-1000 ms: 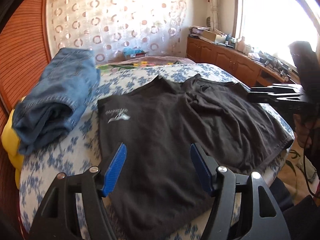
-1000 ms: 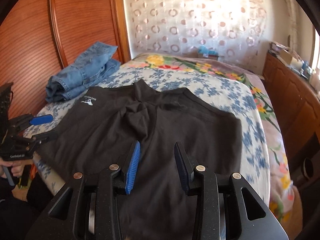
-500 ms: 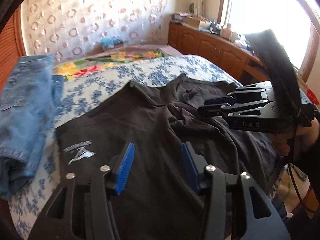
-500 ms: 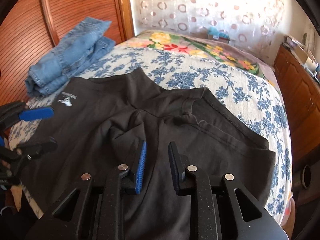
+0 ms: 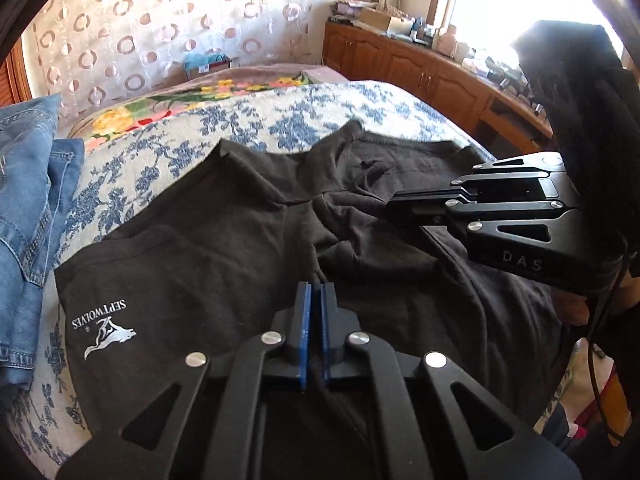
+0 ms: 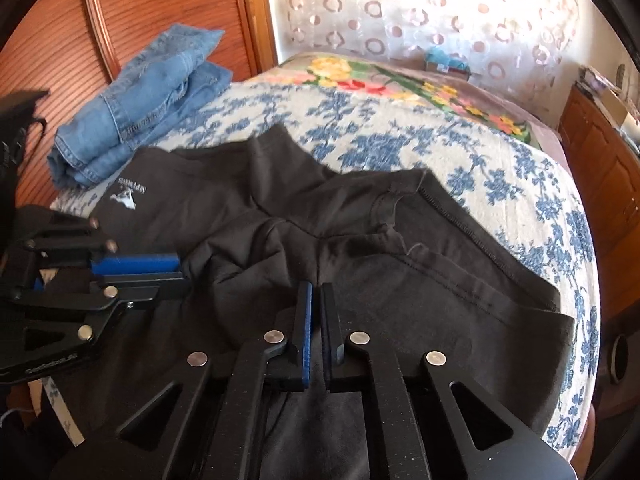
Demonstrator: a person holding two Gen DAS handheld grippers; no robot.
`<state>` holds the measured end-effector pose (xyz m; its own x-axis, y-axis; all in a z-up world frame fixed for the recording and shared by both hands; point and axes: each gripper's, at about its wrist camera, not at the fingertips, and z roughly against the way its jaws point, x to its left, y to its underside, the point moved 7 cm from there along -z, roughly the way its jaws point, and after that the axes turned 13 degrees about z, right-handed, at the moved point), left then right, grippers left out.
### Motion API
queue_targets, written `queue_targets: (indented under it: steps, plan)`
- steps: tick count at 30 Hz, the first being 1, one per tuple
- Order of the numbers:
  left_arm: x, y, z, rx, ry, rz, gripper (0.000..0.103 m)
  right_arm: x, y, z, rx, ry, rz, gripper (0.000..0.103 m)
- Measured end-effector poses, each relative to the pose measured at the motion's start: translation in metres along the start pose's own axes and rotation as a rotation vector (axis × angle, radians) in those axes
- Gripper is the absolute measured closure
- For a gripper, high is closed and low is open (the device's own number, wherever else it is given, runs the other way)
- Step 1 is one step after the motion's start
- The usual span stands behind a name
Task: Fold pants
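A: On the bed, blue floral cover, the black pants lie spread flat across the near half. Look like shorts to me, logo print at the left corner. Waist edge seems to run along the near side under both tools, leg openings point away toward the curtain.

B: Long axis?

A: Side to side across the bed, roughly the line joining the two tools. Crotch bunches up in the middle, between them.

B: Anything else on the bed?

A: Folded jeans at the far left by the wooden headboard, well apart from the pants. Not touched.

B: Left tool?

A: Jaws have just been closing, and the blue pads now stand together. Cloth sits right under and around the tips, so I judge it pinched on the pants near the waist, left of centre, though the fabric inside the pads is hard to make out.

B: Right tool?

A: Same: jaws just closing, pads now together, tips down in the dark cloth on the right half. Judged clamped on the pants too.

B: Which hand is nearer the fold?

A: Both about equal, each on its own half. Next move likely carries one side across the other along that side-to-side axis, or lifts the near edge toward the far one. Cannot tell which.
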<state>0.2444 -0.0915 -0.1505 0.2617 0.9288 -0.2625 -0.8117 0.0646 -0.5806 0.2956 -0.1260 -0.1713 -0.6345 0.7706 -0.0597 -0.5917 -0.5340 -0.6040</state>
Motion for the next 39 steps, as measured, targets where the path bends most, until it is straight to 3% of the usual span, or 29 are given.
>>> queue_targets:
  steps: [10,19,20,22,25,28,31,39]
  plan:
    - [0.012,-0.033,0.029,-0.152,0.009,0.082,0.103,-0.009,-0.023,0.03,-0.144,0.065,-0.033,0.103]
    - [0.024,-0.032,0.009,-0.122,-0.064,0.075,0.102,-0.018,-0.024,0.014,-0.104,0.127,-0.081,0.102]
    - [0.024,-0.032,0.01,-0.116,-0.06,0.074,0.1,-0.019,-0.023,0.015,-0.103,0.126,-0.082,0.102]
    - [0.024,-0.029,0.014,-0.107,-0.063,0.074,0.091,-0.019,-0.022,0.019,-0.093,0.117,-0.088,0.087]
    - [0.026,-0.023,0.03,-0.141,-0.063,0.069,0.064,-0.016,-0.014,0.033,-0.092,0.094,-0.085,0.079]
    - [0.026,-0.017,0.044,-0.165,-0.064,0.056,0.057,-0.009,-0.002,0.056,-0.105,0.083,-0.058,0.071]
    - [0.026,-0.009,0.055,-0.181,-0.063,0.045,0.039,-0.003,0.019,0.077,-0.116,0.092,-0.052,0.064]
    - [0.031,0.034,0.08,-0.202,-0.096,0.033,0.038,0.001,0.091,0.108,-0.11,0.15,-0.11,0.059]
